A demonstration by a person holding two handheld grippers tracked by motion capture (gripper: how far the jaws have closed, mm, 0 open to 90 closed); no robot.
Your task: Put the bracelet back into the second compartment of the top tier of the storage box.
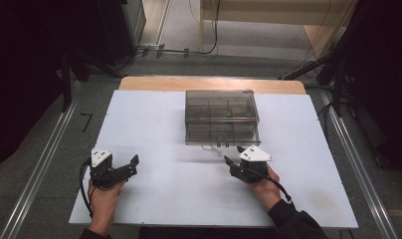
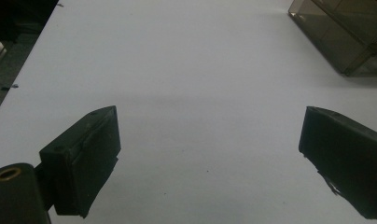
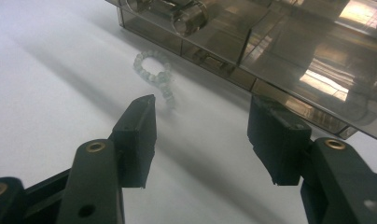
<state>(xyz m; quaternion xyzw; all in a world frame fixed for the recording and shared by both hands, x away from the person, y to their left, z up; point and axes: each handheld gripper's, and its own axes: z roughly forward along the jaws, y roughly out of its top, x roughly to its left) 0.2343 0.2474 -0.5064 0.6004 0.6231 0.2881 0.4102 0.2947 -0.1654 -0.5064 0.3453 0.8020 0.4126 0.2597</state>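
High view: the left gripper (image 1: 124, 167) rests near the left front of the white table (image 1: 154, 199), jaws wide apart on nothing, with bare surface ahead and to its right. The right gripper (image 1: 233, 158) sits just short of the smoky compartment box (image 1: 221, 117), jaws apart, nothing between them. Right gripper view: a pale bead bracelet (image 3: 155, 74) lies on the table beside the box's front wall, just ahead of the jaw tips, leaving only a narrow strip of free surface.
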